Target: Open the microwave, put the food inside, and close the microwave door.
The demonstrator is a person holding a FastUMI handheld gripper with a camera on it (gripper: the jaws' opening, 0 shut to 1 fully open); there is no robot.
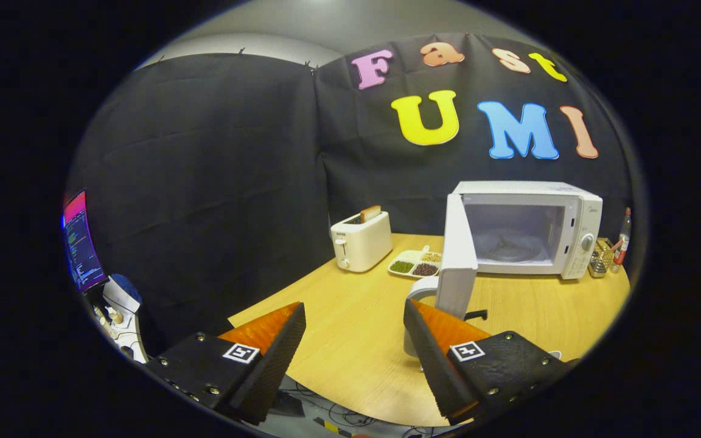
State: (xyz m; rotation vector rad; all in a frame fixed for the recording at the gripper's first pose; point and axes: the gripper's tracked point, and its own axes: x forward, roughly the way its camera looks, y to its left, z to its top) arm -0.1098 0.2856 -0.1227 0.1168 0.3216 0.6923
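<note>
Two fingers of the gripper stand wide apart with nothing between them, poised over the near edge of the table. Far to the right sits the microwave, its door swung fully open, presumably to leave the cavity free for loading. What the food is, I cannot tell; a white cup stands partly hidden behind the right finger.
</note>
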